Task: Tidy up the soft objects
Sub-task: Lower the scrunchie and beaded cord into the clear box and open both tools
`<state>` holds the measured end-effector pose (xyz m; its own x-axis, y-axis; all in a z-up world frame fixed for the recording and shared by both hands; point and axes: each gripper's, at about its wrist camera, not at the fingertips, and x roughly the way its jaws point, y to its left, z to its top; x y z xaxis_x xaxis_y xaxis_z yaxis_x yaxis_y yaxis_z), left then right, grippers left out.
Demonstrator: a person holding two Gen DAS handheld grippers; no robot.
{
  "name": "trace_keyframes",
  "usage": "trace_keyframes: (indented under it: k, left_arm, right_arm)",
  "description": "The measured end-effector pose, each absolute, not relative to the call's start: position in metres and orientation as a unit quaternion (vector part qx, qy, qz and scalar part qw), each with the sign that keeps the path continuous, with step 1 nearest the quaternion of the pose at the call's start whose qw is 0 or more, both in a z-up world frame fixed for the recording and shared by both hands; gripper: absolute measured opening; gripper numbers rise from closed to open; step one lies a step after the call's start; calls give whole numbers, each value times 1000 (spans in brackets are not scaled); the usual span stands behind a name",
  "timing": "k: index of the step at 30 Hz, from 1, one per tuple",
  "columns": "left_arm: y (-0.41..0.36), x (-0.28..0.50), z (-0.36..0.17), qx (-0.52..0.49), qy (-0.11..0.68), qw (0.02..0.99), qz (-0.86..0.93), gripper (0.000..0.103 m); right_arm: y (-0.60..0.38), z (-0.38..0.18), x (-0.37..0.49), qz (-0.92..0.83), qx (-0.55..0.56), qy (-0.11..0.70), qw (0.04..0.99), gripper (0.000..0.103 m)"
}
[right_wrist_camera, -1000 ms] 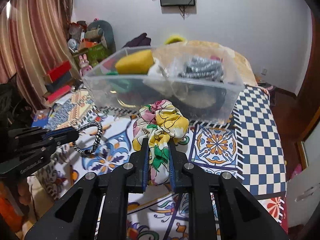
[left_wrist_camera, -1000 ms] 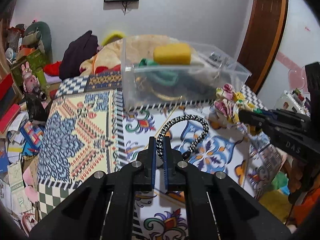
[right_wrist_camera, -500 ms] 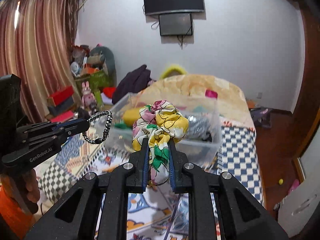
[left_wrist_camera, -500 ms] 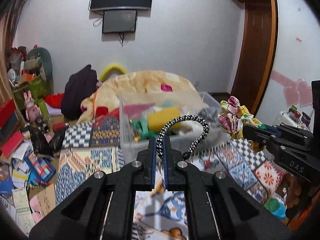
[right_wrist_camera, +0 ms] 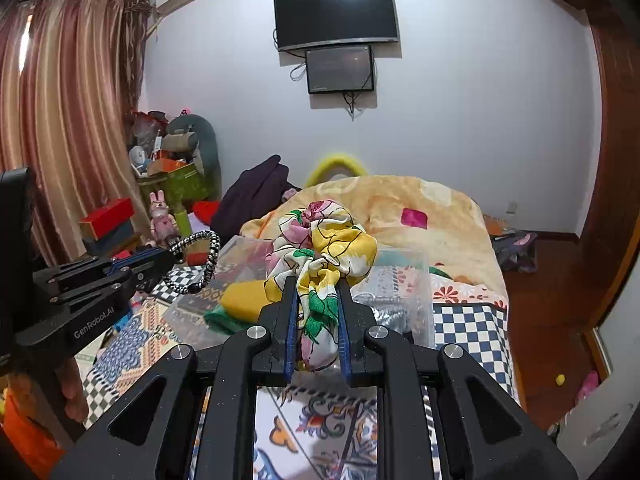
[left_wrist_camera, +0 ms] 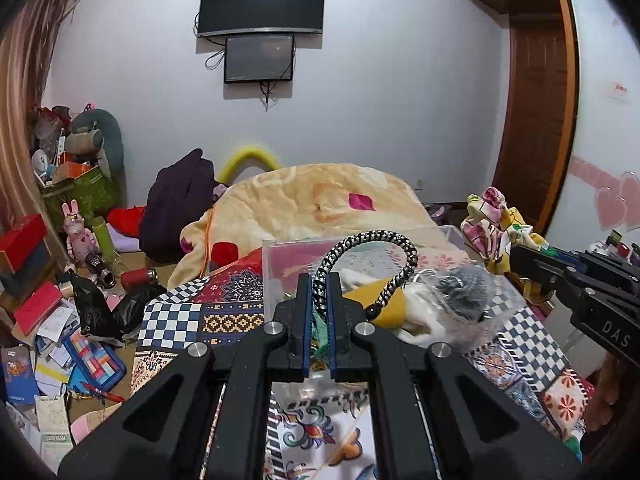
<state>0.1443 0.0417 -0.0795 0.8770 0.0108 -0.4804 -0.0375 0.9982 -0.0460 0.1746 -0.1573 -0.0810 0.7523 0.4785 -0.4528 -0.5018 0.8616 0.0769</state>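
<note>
My left gripper (left_wrist_camera: pixel 319 280) is shut on a black-and-white braided cord loop (left_wrist_camera: pixel 372 240) and holds it in the air just before the clear plastic bin (left_wrist_camera: pixel 276 256). My right gripper (right_wrist_camera: pixel 317 288) is shut on a floral yellow, pink and green scrunchie (right_wrist_camera: pixel 324 240), raised over the near side of the same bin (right_wrist_camera: pixel 404 276). The bin holds a yellow sponge (right_wrist_camera: pixel 242 298), green fabric (right_wrist_camera: pixel 218 316) and a grey fuzzy item (left_wrist_camera: pixel 460 292). The right gripper with the scrunchie (left_wrist_camera: pixel 494 224) shows at the right of the left wrist view; the left gripper with the cord (right_wrist_camera: pixel 200 256) shows at the left of the right wrist view.
The bin stands on a patterned bedcover (left_wrist_camera: pixel 176 320) with a beige blanket (left_wrist_camera: pixel 316 204) heaped behind it. Boxes, toys and papers (left_wrist_camera: pixel 48 320) crowd the floor on the left. A wooden door (left_wrist_camera: pixel 536 128) is at the right, screens (right_wrist_camera: pixel 336 16) on the far wall.
Both grippers have risen from the bedcover with their items and moved toward the bin; the views now look level across the room instead of down at the cover.
</note>
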Motion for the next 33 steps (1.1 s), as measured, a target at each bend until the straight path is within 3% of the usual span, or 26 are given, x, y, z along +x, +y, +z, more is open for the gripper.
trace_keyframes:
  k: [19,25,29,33]
  left_arm:
    - [47,175,-122,-42,317,947,6,6]
    - [42,169,-119,-34,320,947,-3,8]
    - [39,161,-109,-35,311,950,-11,10]
    - [37,149,-92,-35,292,955,-17,11]
  right_arm:
    - [-127,-127,212,254,-49,317,912,19]
    - [-132,-122,210,256,-52,318,911,33]
    - [-137,-115,205,255,-49,311,914,50]
    - [-145,-103,197,255,-42,295,920,53]
